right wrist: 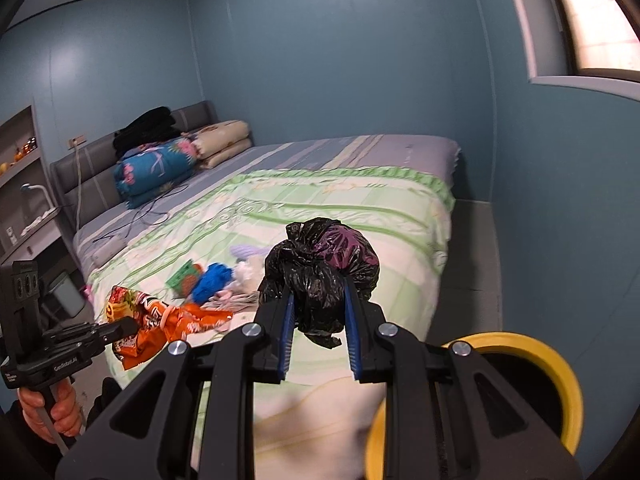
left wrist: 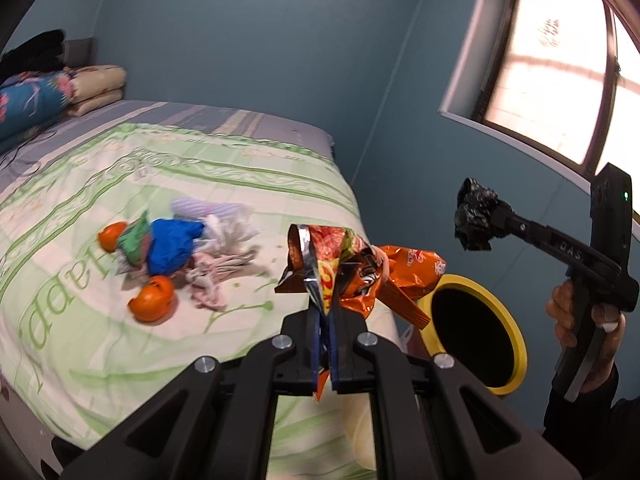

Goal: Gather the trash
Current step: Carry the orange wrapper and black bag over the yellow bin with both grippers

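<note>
The crumpled orange snack wrapper (left wrist: 352, 268) was clamped between the fully closed left tongs (left wrist: 326, 320), its foil fanning out above the fingertips, over the bed's near edge. The wadded black plastic bag (right wrist: 320, 276) sat in the right tongs (right wrist: 320, 320), whose jaws stood narrowly apart and pressed on the wad from both sides. Both items were held clear of the bedspread (left wrist: 100, 320).

The yellow-rimmed trash bin (left wrist: 476, 328) stood on the floor just beside the bed's near corner, its dark mouth open and unobstructed. More trash remained in a pile (left wrist: 180, 252) near the middle of the bedspread: a blue plastic piece, a green wrapper, pale tissue-like scraps and two pieces of orange peel.

Judged step: carrying two picked items to the bin, deposit not yet done. The next move calls for bringing each pair of tongs over the bin mouth, then releasing, one load at a time, so the light foil and film drop inside rather than catch on the rim.

Both tools pointed moderately downward. The person's right hand (left wrist: 584, 320) gripped its handle at the right of the left wrist view; the left hand (right wrist: 52, 408) held its own low at the left of the right wrist view.
</note>
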